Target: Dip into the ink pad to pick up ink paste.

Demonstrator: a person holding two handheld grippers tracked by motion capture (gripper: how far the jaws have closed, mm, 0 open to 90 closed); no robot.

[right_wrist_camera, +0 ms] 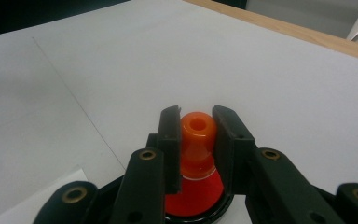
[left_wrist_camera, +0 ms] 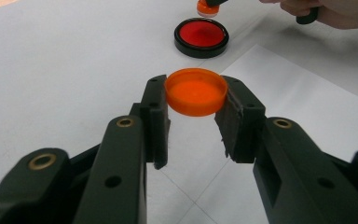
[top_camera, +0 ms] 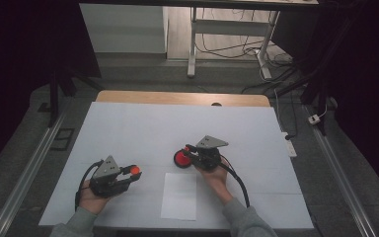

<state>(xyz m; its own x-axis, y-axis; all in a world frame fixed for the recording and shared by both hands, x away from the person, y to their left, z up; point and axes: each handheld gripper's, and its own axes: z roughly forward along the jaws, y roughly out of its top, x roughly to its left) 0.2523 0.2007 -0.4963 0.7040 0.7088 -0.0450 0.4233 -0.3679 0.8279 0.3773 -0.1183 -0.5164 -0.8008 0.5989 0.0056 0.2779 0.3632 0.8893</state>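
Left tool [top_camera: 128,174] at 7 o'clock, held level in left hand [top_camera: 93,200], jaws clamped. Right tool [top_camera: 191,150] near centre, in right hand [top_camera: 217,178], jaws clamped, pointing toward 9 o'clock.

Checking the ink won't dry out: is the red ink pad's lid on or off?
Off. The ink pad lies open, red surface bare, while the left gripper holds its orange lid apart from it.

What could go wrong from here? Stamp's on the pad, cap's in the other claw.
1. The orange plastic stamp looks pinched by its narrow handle in the right claw; it could tilt on the round black-rimmed red ink pad.
2. The left claw holds the orange round cap by its rim; it may slip.
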